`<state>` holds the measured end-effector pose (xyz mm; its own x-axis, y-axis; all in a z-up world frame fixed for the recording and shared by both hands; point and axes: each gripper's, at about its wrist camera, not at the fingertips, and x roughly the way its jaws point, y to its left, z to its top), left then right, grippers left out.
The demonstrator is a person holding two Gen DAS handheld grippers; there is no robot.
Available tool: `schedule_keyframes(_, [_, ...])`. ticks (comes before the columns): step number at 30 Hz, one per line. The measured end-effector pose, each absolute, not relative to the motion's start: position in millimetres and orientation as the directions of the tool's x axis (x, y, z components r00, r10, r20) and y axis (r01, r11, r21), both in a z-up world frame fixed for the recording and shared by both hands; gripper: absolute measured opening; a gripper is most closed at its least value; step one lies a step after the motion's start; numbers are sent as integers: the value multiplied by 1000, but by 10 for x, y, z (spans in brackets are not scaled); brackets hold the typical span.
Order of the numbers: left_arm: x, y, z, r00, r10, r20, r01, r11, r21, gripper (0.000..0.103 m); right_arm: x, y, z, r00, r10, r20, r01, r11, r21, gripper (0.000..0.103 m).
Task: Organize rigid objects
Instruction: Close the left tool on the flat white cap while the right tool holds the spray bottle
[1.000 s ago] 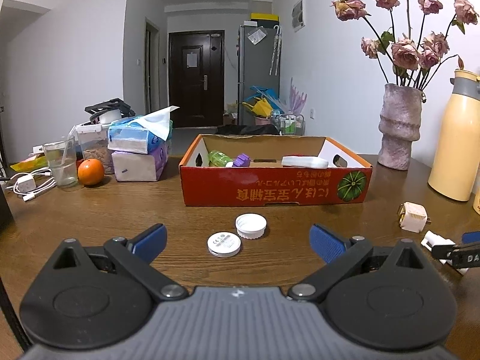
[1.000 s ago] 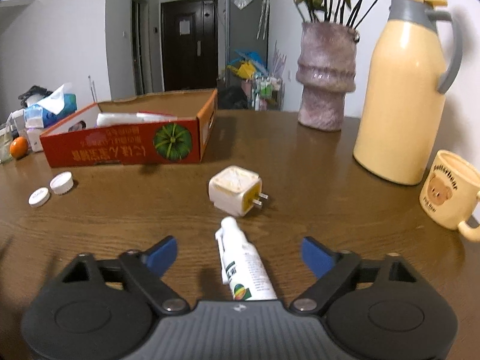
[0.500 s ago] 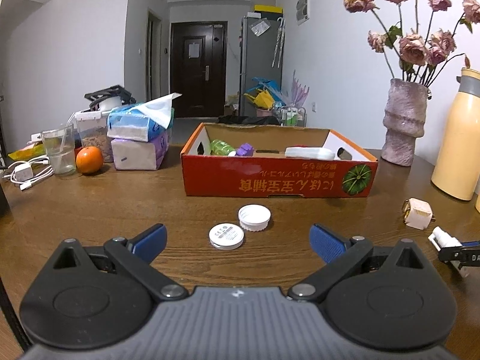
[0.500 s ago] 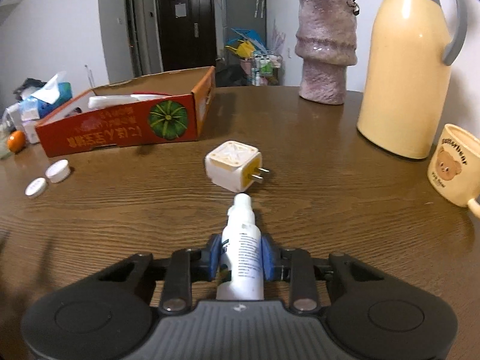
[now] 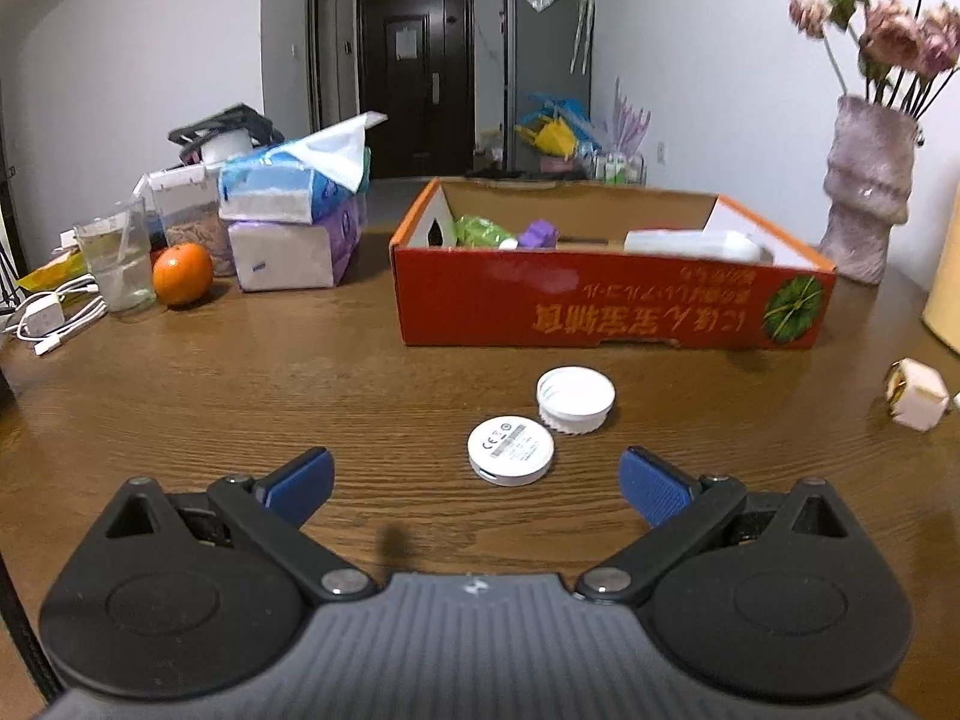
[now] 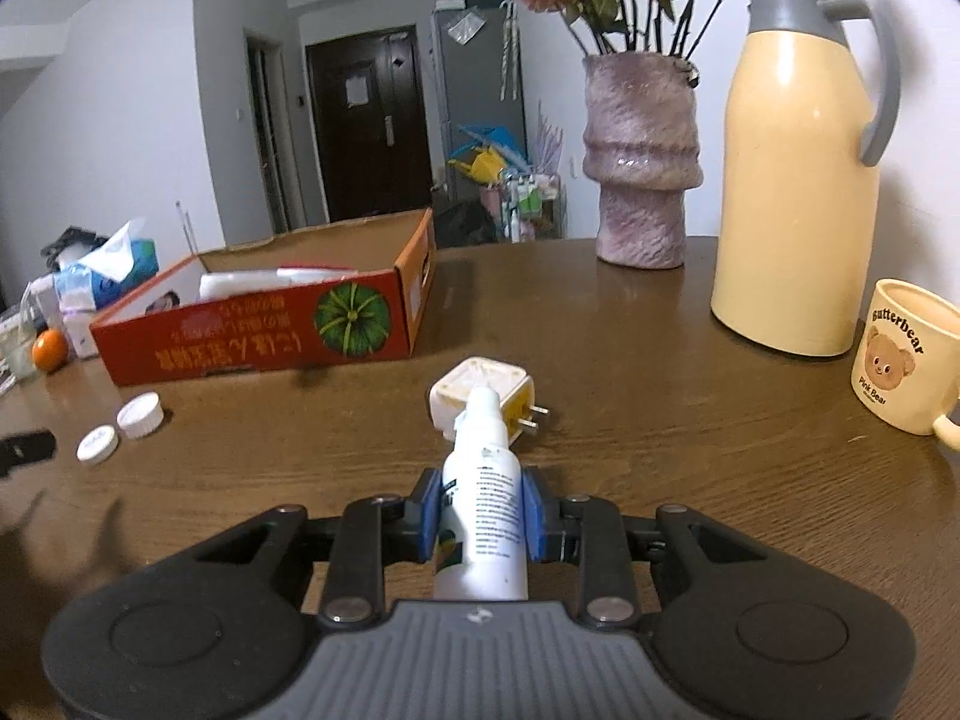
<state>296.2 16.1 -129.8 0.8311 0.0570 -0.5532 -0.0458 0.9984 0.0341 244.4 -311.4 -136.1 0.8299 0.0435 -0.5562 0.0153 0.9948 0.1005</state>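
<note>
Wooden table [image 6: 690, 420] | right hand-held gripper [image 6: 482, 519] clamps spray bottle [image 6: 483, 498] | left hand-held gripper [image 5: 474, 480] spread wide, empty

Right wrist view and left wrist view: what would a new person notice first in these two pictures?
First, the small white bottle clamped in the right claw, its nozzle pointing toward the white plug adapter on the wooden table. Next, the red cardboard box at the table's middle, with two white round caps before it, just ahead of the open left claw.
</note>
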Motion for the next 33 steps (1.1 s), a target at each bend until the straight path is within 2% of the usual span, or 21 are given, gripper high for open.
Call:
schedule_keyframes(6, [3164, 127, -1377, 820, 67, -569, -27, 997, 79, 101, 2451, -3067, -1361, 844, 36, -535, 30, 993, 114, 27])
schedule_keyframes(12, [3336, 144, -1457, 787, 32, -616, 0, 999, 52, 81, 2466, -3013, -1385, 845, 29, -534, 41, 992, 119, 27])
schedule_keyframes(14, [3381, 149, -1466, 782, 15, -624, 14, 999, 41, 80, 2465, -2993, -1391, 844, 28, -535, 42, 992, 117, 27])
schedule_keyframes(19, [3474, 139, -1486, 767, -17, -641, 43, 999, 25, 63, 2482, -2943, -1413, 839, 29, -543, 38, 993, 111, 27])
schedule_keyframes(20, [3479, 143, -1483, 767, -23, -641, 50, 998, 23, 55, 2483, -2936, -1419, 838, 28, -545, 38, 993, 110, 27])
schedule_keyframes(21, [3477, 144, -1479, 768, -32, -639, 58, 998, 20, 43, 2488, -2924, -1424, 837, 26, -546, 39, 993, 108, 27])
schedule_keyframes(22, [3471, 150, -1472, 770, -38, -637, 61, 998, 14, 41, 2492, -2913, -1429, 836, 25, -548, 40, 994, 106, 27])
schedule_keyframes(33, [3374, 169, -1383, 801, -14, -598, 41, 999, 32, 41, 2466, -2754, -1425, 843, 26, -537, 33, 994, 99, 27])
